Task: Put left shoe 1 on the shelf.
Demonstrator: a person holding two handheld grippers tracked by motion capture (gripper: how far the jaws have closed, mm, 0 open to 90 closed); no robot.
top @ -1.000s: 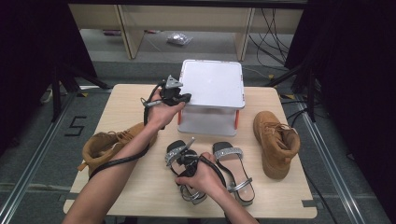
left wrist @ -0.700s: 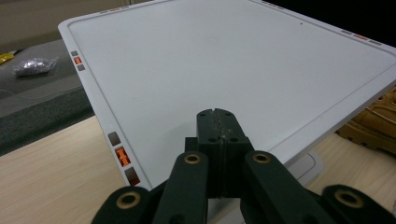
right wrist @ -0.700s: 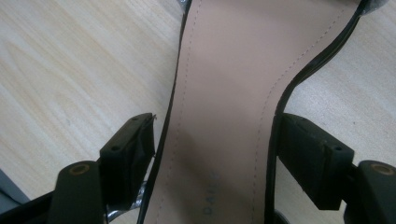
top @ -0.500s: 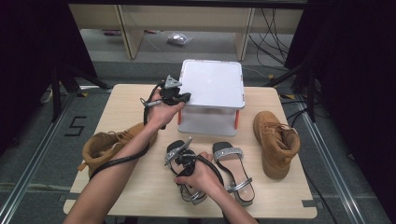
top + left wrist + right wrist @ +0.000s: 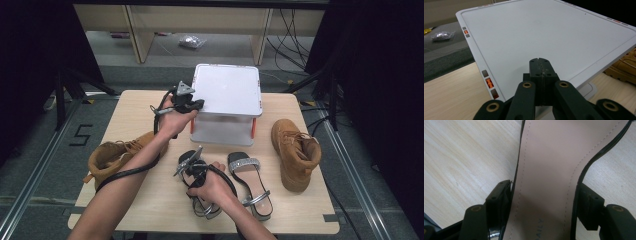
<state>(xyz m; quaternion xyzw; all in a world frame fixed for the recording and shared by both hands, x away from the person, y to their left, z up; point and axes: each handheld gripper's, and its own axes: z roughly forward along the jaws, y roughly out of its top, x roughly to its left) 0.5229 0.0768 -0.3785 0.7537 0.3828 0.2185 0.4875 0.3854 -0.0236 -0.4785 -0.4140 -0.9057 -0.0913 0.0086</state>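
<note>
Wood table [image 5: 135, 107], dark room; left gripper [image 5: 540, 65] fingers closed, empty; right gripper [image 5: 544, 195] astride sandal [image 5: 546, 165].

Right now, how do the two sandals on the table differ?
The left sandal sits between the right gripper jaws, which straddle its sides; the right sandal lies free. The left sandal is largely covered by the hand, while the right sandal's glittery strap shows. Both lie flat, insoles up.

Black strappy sandal [image 5: 544, 170] with beige insole, flat on the worktop's near middle, its mate [image 5: 250, 182] just right, white two-tier rack [image 5: 227, 92] beyond
</note>
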